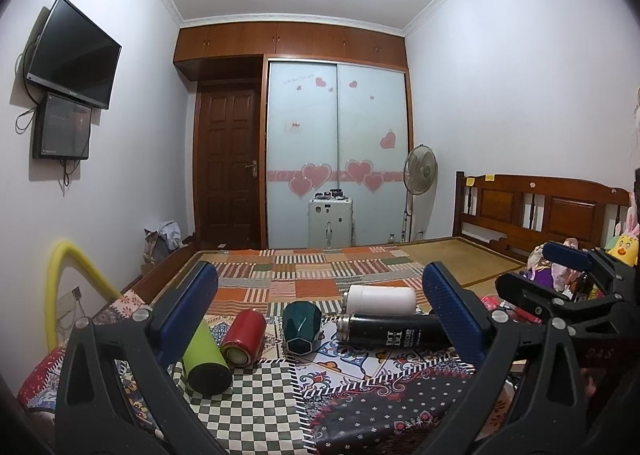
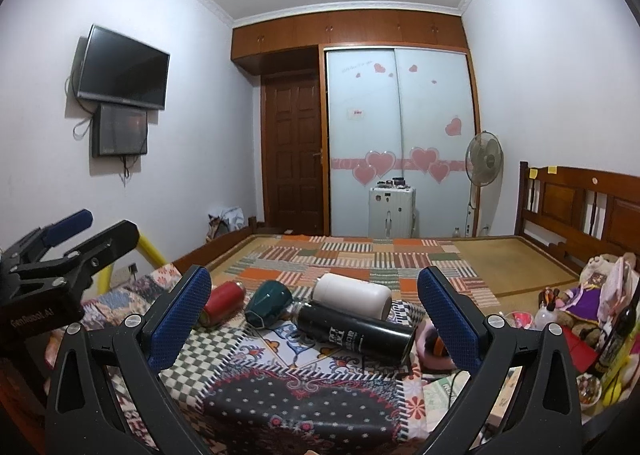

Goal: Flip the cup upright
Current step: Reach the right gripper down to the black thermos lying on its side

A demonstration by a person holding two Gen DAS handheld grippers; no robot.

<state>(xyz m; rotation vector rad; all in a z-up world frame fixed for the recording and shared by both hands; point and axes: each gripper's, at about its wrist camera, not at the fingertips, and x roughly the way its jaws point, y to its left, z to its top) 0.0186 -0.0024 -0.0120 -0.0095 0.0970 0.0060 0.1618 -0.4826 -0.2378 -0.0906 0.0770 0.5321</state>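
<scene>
Left wrist view: our left gripper (image 1: 320, 311) gapes wide above five cups lying sideways, the green cup (image 1: 301, 329) among them. Our right gripper (image 2: 314, 313) gapes too, empty.

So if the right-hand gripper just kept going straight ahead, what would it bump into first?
Probably the black bottle, lying on its side between the open right gripper fingers; depth is hard to judge.

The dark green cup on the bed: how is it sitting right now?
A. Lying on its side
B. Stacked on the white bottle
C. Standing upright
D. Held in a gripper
A: the dark green cup lies tipped over on the patterned bedspread, between the red can and the black bottle, untouched by either gripper.
</scene>
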